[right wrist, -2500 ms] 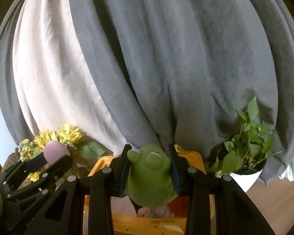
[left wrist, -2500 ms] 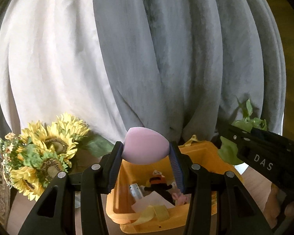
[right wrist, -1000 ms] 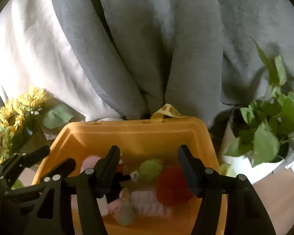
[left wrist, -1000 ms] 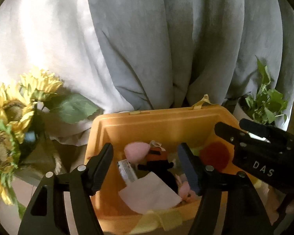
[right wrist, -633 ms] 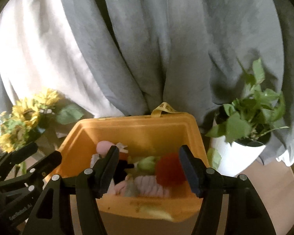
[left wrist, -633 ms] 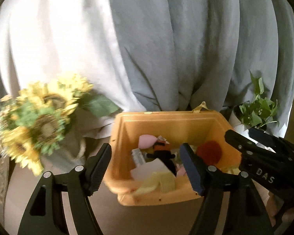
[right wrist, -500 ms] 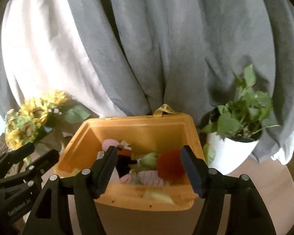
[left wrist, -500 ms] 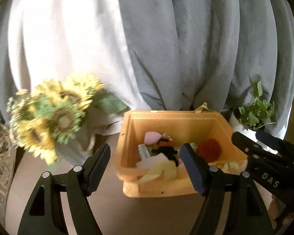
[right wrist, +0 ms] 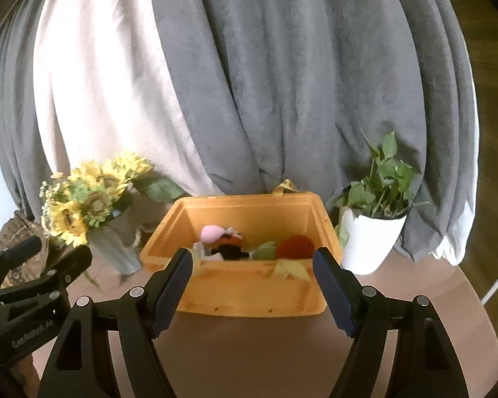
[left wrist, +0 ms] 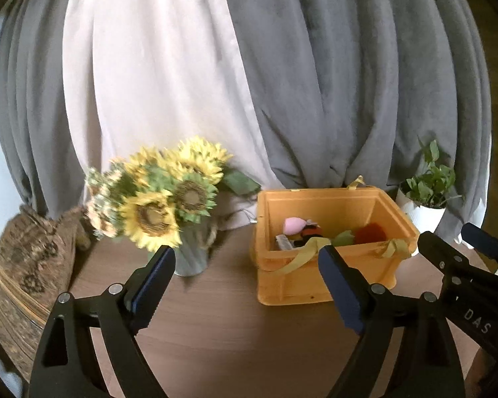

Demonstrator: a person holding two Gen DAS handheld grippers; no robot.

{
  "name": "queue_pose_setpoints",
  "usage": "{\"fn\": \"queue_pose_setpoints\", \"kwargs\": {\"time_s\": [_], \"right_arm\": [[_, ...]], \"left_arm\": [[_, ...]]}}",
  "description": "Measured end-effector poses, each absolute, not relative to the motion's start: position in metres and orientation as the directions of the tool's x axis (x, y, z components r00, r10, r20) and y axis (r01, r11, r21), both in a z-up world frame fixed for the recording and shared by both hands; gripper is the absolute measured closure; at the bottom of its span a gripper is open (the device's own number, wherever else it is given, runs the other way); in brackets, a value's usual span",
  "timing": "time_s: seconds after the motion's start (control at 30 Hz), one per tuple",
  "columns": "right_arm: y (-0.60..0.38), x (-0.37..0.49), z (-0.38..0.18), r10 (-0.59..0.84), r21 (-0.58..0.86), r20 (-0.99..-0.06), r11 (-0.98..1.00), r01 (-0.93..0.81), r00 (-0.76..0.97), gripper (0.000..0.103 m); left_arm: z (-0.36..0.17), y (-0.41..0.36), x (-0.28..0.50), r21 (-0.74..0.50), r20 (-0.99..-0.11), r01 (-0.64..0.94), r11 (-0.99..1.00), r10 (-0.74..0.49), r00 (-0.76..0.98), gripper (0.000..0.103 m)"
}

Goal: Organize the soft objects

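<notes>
both grippers, left and right, hang empty with jaws opening before the bin; next likely another soft toy.

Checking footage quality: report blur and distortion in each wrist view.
Left wrist view: sunflowers smeared by motion blur, orange bin fairly sharp, curtains bowed by fisheye. Right wrist view: toys in the bin soft and slightly smeared, potted plant crisp, dark vignette at the corners.

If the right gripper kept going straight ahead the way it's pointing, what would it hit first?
Probably the near wall of the orange bin, framed between the right gripper's empty, opening fingers. Depth is unclear; it might meet the table first.
</notes>
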State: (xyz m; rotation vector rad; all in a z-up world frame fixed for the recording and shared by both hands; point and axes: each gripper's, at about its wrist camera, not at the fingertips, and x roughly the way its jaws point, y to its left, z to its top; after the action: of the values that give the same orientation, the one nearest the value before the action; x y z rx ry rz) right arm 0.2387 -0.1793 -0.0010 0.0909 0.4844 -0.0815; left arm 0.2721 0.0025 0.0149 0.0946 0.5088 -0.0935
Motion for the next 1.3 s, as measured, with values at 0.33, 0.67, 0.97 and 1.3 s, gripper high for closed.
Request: {"fn": "queue_pose_setpoints", "kwargs": {"time_s": [0.33, 0.67, 0.97, 1.3], "right_arm": [[-0.146, 0.182, -0.001, -0.127, 0.095, -0.45, 0.977, 0.189, 0.884, 0.027], [-0.135, 0.132, 0.007, -0.137, 0.094, -0.427, 0.976, 0.194, 0.894, 0.027], [-0.143, 0.078, 0.019, -0.105, 0.084, -0.397, 0.985, 0.151, 0.912, 0.027], [-0.154, 0.009, 0.024, -0.091, 0.078, -0.376, 0.988, 0.13, 0.922, 0.022]], "left_arm": [[0.018, 0.035, 0.23, 0.073, -0.47, 0.2, 0.977, -0.143, 0.871, 0.013], [0.026, 0.044, 0.177, 0.053, -0.446, 0.181, 0.982, -0.139, 0.884, 0.013], [0.037, 0.035, 0.109, 0.042, -0.409, 0.141, 0.989, -0.112, 0.906, 0.007], [0.045, 0.028, 0.036, 0.04, -0.391, 0.136, 0.99, -0.11, 0.914, 0.004]]}}
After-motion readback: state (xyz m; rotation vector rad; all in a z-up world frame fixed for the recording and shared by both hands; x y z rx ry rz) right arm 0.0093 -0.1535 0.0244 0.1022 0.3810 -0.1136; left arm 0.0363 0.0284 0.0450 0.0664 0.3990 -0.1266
